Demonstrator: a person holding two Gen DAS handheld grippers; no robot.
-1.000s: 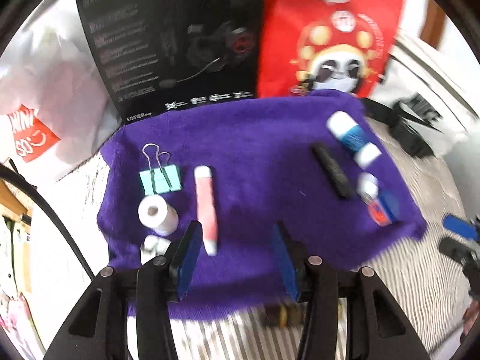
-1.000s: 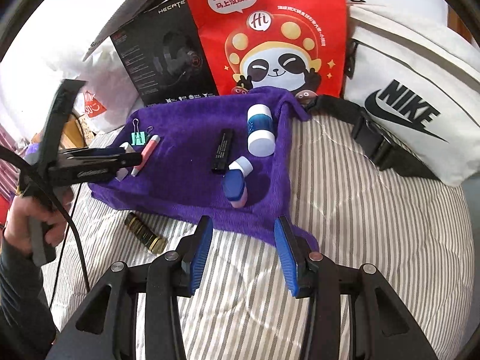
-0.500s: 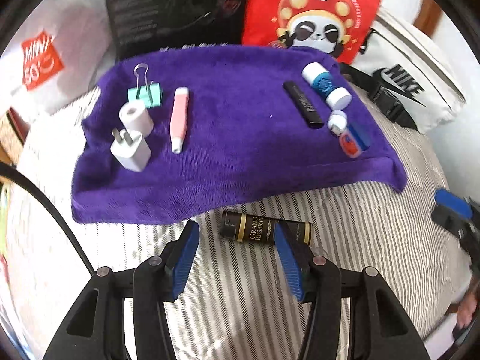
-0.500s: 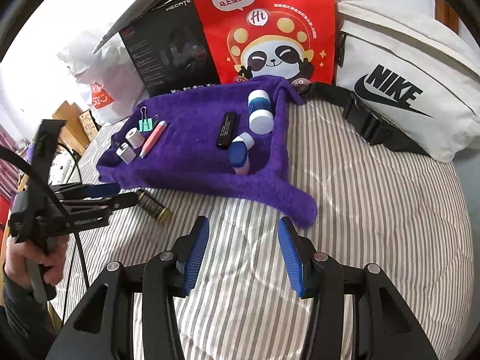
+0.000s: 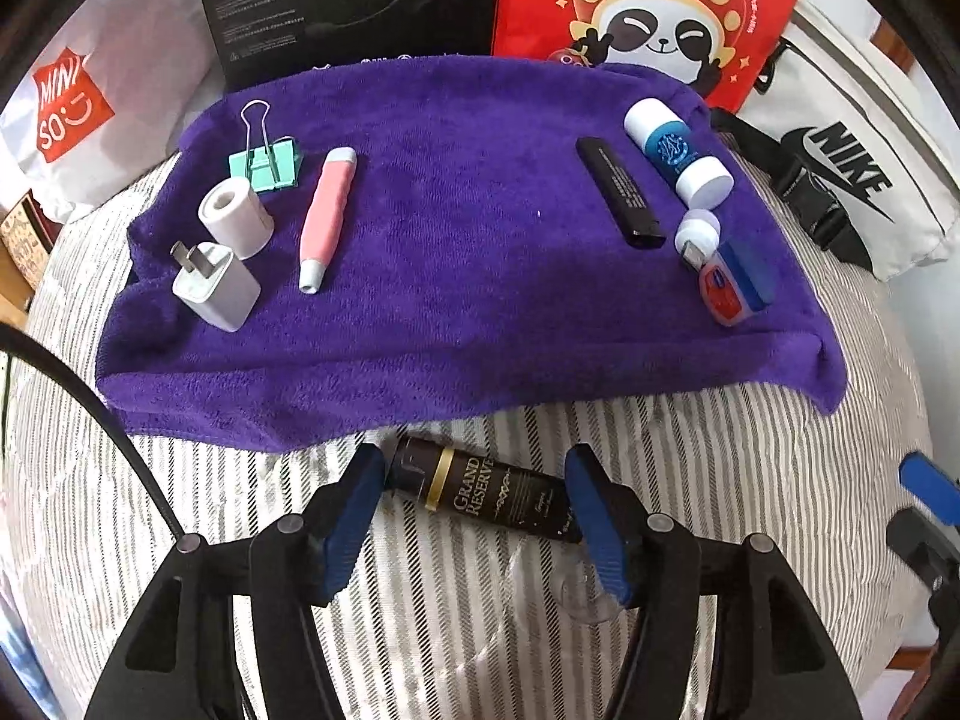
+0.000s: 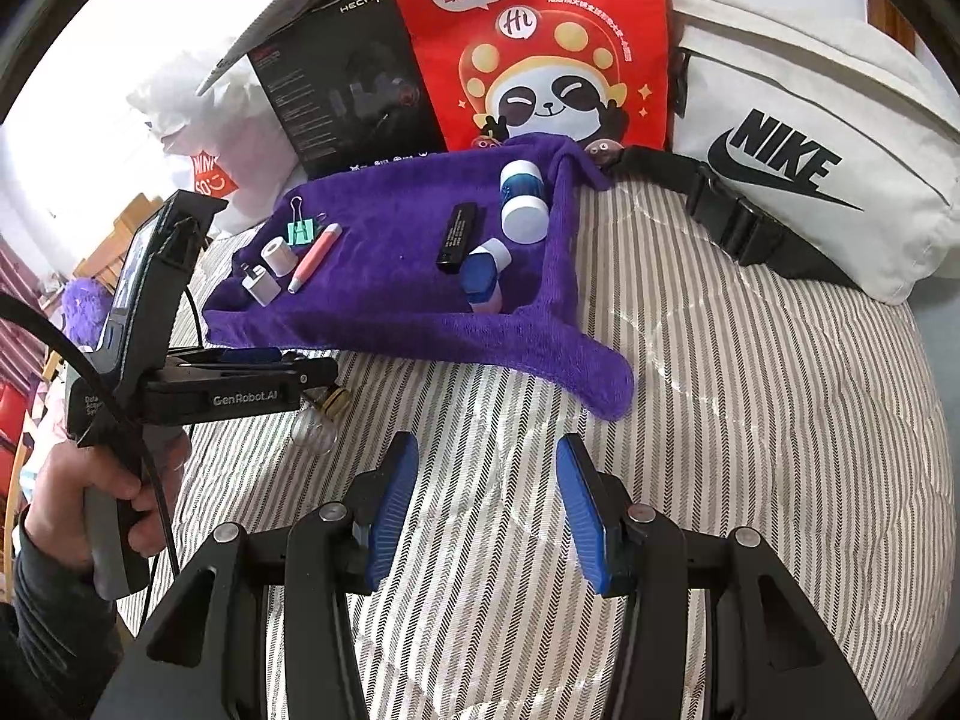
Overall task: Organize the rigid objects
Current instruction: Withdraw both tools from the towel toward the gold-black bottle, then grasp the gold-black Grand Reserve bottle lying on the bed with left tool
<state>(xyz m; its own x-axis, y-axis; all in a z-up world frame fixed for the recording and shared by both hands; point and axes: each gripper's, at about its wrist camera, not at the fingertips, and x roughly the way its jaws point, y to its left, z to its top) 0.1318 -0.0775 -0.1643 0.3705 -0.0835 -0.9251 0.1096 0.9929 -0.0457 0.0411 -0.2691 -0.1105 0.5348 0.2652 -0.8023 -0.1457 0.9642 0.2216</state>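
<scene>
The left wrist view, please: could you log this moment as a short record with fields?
surface: striped bedding
towel: purple towel, spread out
on towel, left: binder clip, tape roll, charger plug, pink pen
off towel: dark bottle, lying on its side
left gripper: opening, straddling the bottle, pads apart from it

In the right wrist view the left tool (image 6: 312, 375) covers most of the bottle (image 6: 333, 402); only its gold end shows. The left view's top edge crops the black box (image 5: 354, 0) and red bag (image 5: 648, 6).
</scene>
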